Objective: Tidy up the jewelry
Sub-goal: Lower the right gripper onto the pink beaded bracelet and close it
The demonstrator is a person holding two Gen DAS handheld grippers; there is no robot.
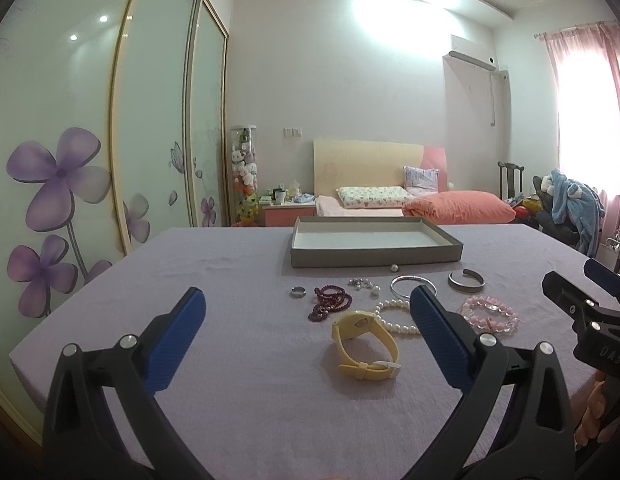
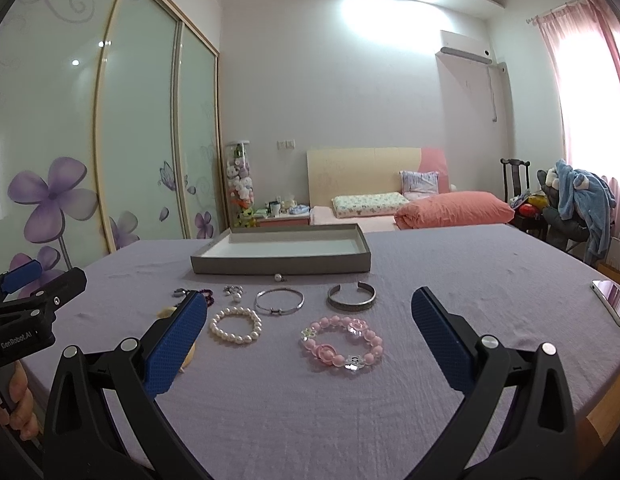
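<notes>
Nothing is in the tray yet, so the sorting looks to be at its very start: the grey tray lies bare toward the far edge of the bed-like surface under a lilac cloth, and all the jewelry lies loose on the cloth in front of it. The left gripper hovers above the near edge with its claw spread wide and nothing in it, the yellow watch lying between its fingers' lines of reach. The right gripper is equally wide and bare, aimed at the pink bead bracelet. The next move probably calls for lowering one claw over its piece and closing gently, since beads roll and thin bands lie flat. The pearl bracelet lies just beside the watch, with the dark red beads, a ring, silver bangle and cuff further back. A phone rests near the right edge, well apart. Nothing blocks the way to the tray save a loose pearl lying just before its near wall
</notes>
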